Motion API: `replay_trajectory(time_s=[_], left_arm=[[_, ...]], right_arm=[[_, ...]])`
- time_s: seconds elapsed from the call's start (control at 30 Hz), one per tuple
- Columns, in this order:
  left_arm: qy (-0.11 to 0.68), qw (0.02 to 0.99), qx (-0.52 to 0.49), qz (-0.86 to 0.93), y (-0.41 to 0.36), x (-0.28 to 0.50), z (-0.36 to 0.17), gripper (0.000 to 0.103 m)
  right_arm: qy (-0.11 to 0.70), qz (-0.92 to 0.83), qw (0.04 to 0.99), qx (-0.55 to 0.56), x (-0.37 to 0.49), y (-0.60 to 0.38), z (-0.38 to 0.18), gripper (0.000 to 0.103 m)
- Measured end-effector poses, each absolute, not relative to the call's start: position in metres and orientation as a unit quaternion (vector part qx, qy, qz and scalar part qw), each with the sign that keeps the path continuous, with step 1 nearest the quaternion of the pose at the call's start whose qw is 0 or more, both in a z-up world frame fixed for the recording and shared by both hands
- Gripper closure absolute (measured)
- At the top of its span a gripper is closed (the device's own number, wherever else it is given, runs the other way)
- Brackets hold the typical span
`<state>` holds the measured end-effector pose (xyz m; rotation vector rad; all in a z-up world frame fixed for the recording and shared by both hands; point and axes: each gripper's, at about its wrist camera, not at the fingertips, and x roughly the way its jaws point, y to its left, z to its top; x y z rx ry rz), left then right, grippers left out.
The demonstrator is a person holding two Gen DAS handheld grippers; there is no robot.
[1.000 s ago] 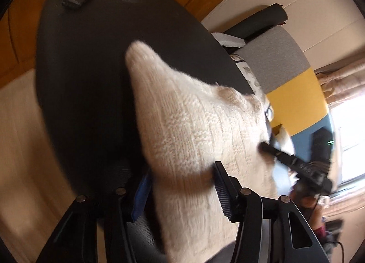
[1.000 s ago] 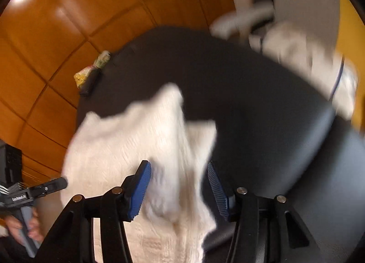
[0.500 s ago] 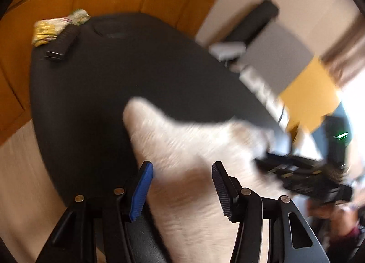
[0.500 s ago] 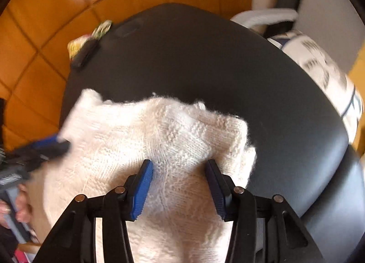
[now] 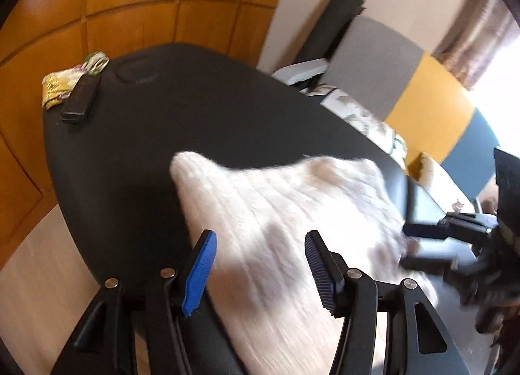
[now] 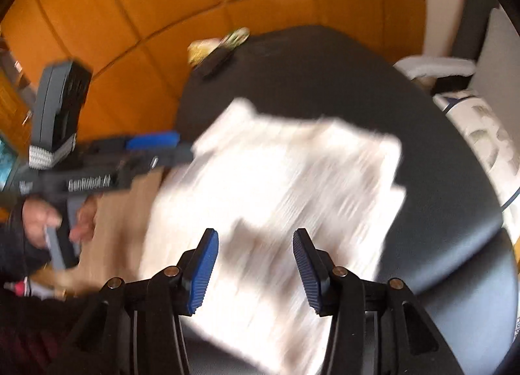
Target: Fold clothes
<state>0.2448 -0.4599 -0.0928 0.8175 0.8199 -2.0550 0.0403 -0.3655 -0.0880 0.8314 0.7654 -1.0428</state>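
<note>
At the near edge of the black table (image 5: 201,134), a cream knitted garment (image 5: 292,212) lies folded into a thick, roughly rectangular pad; its ribbed, fuzzy wool shows a rounded corner pointing toward the table's middle, though motion blur softens most of the stitch pattern. The left gripper (image 5: 258,269) hangs just above it, jaws opening, blue ridged pads apart with knit showing between them but not pinched. The right gripper (image 6: 255,264) stands likewise over the garment's near end, its ribbed pads parted and clear of the wool. The tabletop is matte, smooth and rounded. At its far corner sits a small black rectangular block (image 5: 80,99) beside a crumpled yellow floral cloth (image 5: 60,85). Beyond are glossy orange wood panels (image 5: 130,17).
</note>
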Motion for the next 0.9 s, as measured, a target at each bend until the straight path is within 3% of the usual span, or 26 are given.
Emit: replay_trajectory(time_s=[0.17,0.33,0.6,0.7,0.73,0.9], left_arm=[[0.280,0.365,0.357,-0.813,-0.425,0.223,-0.114,0.045],[0.251,0.381,0.371,-0.809,-0.410,0.215,-0.137,0.044],[0.262,0.421,0.344,-0.798,-0.389,0.228,-0.105,0.035],[0.236,0.441,0.316,-0.806,-0.372,0.238,-0.077,0.023],[0.226,0.445,0.303,-0.811,-0.366,0.243,-0.068,0.020],[0.195,0.473,0.258,-0.819,-0.343,0.264,-0.033,0.005]], right_arm=[[0.399,-0.491,0.661,0.403,0.030,-0.335,-0.135,0.056],[0.323,-0.542,0.654,0.417,0.016,-0.317,-0.140,0.056],[0.259,-0.658,0.607,0.362,0.042,-0.288,-0.100,0.049],[0.226,-0.692,0.607,0.319,0.056,-0.271,-0.066,0.031],[0.215,-0.701,0.604,0.312,0.062,-0.267,-0.060,0.019],[0.206,-0.736,0.563,0.313,0.081,-0.272,-0.048,0.019]])
